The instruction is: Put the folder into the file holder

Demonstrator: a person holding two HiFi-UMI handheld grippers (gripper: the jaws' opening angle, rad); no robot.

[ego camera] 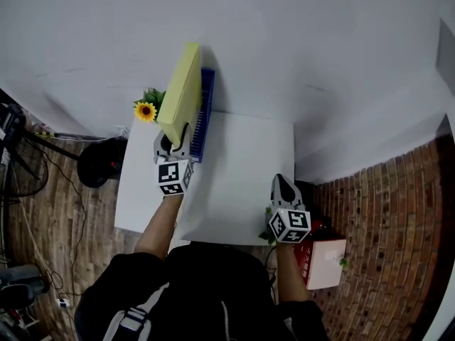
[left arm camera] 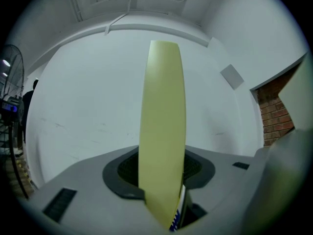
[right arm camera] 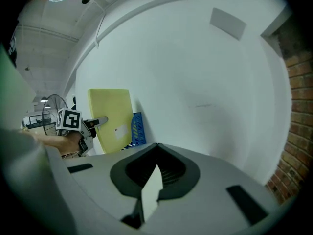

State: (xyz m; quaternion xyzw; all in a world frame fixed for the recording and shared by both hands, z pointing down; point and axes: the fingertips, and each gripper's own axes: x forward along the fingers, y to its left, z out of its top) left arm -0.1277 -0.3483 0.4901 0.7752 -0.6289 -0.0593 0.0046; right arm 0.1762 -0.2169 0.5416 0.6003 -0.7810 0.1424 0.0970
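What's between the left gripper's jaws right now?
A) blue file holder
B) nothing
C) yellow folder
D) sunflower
C: the left gripper is clamped on the lower edge of the yellow folder, which stands upright next to the blue file holder. The left gripper view shows the folder filling the gap between its jaws.

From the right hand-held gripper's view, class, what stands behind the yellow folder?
A blue file holder; the yellow folder covers much of it, hiding its inside.
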